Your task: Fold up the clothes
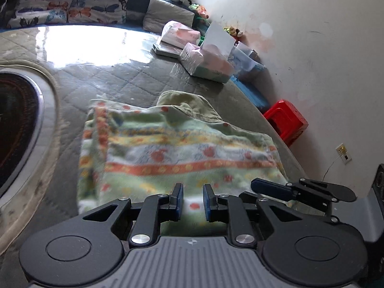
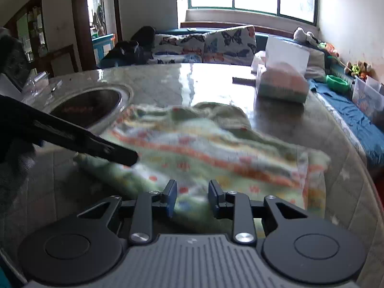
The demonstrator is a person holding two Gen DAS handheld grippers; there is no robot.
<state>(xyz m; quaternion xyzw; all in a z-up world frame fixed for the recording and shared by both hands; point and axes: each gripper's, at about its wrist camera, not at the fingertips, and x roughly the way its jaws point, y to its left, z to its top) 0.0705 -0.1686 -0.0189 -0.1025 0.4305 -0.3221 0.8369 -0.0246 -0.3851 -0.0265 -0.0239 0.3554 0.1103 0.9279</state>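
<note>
Garment (image 1: 172, 148) lies on the table (image 1: 108, 84) in a rough, layered rectangle, green collar poking out the far side. Left gripper (image 1: 193, 198) and right gripper (image 2: 192, 198) hover at its near edge, both spread, gripping nothing. Partly folded, I'd judge; edges look uneven.

No text, label or number is legible anywhere.
</note>
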